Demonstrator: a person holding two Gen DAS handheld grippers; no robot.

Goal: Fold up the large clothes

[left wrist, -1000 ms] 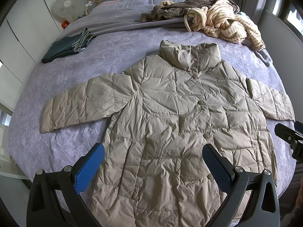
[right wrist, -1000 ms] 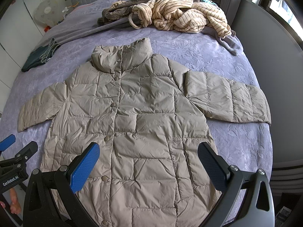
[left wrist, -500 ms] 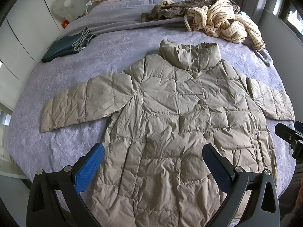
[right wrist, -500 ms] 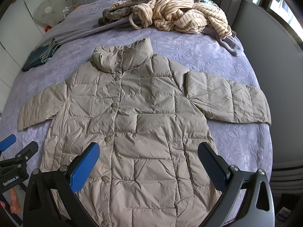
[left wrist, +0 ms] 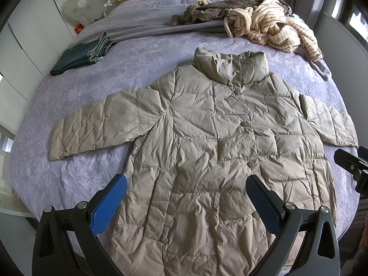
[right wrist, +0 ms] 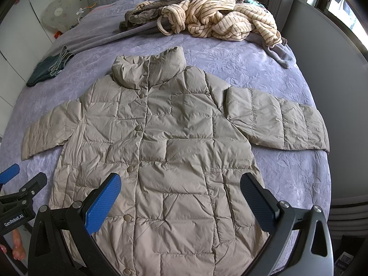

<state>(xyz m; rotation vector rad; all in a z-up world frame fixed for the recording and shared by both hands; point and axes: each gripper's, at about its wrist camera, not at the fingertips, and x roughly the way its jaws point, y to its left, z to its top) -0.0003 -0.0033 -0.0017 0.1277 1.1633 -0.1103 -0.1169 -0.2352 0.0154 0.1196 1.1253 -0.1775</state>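
Below, the coat (left wrist: 207, 161) hem runs out of frame.

Lavender bed (left wrist: 76, 168) — puffer coat (left wrist: 207, 151), jeans (left wrist: 80, 56), robes (left wrist: 264, 25).

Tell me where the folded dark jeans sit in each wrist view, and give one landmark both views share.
Left wrist: folded jeans upper left, on the purple bedspread, beyond the coat's sleeve.
Right wrist: jeans far left, mid-height, near the bed's edge.
Shared landmark: the beige puffer coat's stand-up collar.
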